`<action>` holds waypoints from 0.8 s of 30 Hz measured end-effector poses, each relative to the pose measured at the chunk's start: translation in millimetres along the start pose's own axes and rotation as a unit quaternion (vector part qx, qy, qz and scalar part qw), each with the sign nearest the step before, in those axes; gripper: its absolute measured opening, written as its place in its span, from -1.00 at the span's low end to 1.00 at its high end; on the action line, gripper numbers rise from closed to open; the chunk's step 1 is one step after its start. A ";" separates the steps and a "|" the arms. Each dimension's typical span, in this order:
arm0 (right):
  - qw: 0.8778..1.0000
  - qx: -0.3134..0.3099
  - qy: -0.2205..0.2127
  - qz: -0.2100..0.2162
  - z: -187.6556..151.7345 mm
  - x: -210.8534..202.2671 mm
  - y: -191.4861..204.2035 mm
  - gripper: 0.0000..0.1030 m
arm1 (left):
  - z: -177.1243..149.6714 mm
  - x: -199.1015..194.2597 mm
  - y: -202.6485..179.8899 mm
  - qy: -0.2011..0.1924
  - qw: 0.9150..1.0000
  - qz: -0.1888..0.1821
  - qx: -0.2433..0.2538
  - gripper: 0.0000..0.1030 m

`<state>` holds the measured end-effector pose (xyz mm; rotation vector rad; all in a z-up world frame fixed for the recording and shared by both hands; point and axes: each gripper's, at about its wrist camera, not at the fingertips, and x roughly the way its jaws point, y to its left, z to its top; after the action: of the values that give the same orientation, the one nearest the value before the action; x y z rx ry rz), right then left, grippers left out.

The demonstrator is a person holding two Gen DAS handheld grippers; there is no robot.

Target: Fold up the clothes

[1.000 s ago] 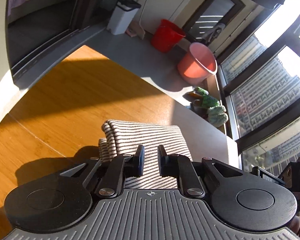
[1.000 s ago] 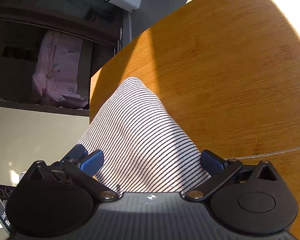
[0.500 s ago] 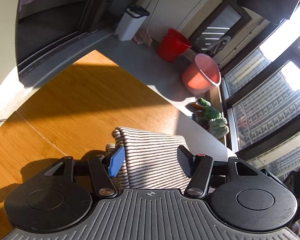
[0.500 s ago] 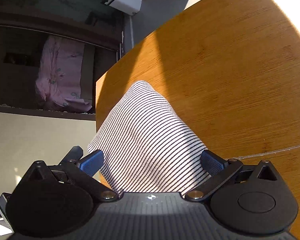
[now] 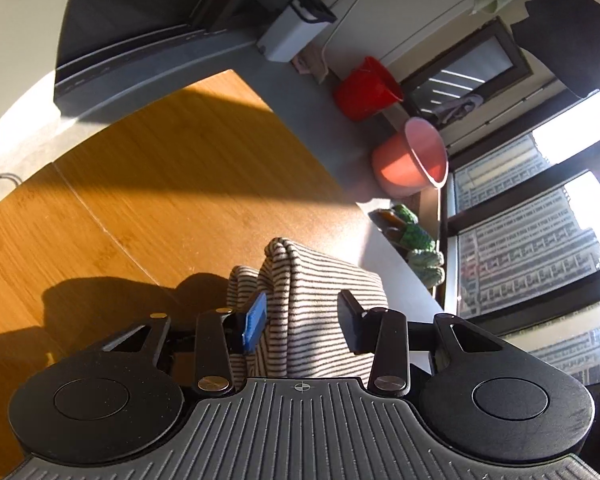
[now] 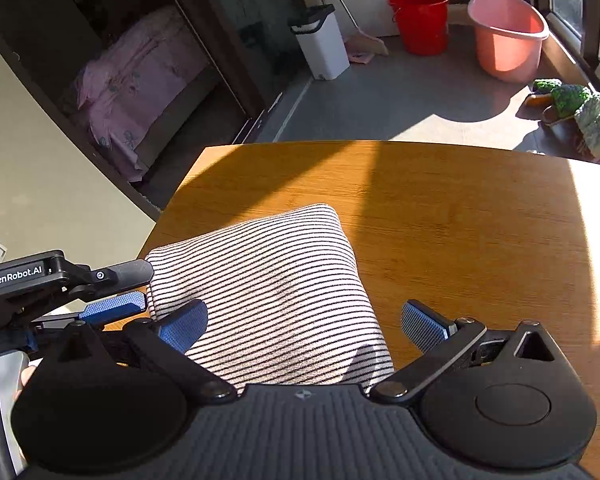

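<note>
Striped cloth (image 6: pixel 268 280) lies folded by table's (image 6: pixel 460 220) left edge, my left gripper (image 5: pixel 304 312) closing around its fold, my right gripper (image 6: pixel 304 316) spread wide above it, red bucket (image 6: pixel 420 20) on the floor beyond.

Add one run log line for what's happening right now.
stage: folded striped garment on wooden table | left gripper: jaws closing, garment edge between them | right gripper: open above garment

White lettering reading "GenRobot.AI" is showing on the black body of the left gripper (image 6: pixel 112 292), at the right wrist view's left edge.
</note>
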<state>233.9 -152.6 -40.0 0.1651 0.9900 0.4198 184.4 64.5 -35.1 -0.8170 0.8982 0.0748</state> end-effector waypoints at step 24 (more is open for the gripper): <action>0.999 -0.025 0.018 -0.038 -10.3 5.9 -7.1 0.93 | -9.0 7.7 -15.3 0.036 0.982 0.139 0.122 1.00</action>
<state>230.0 -157.1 -52.5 0.0752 1.0180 0.3789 189.2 45.7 -34.5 -0.4642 1.0632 0.1760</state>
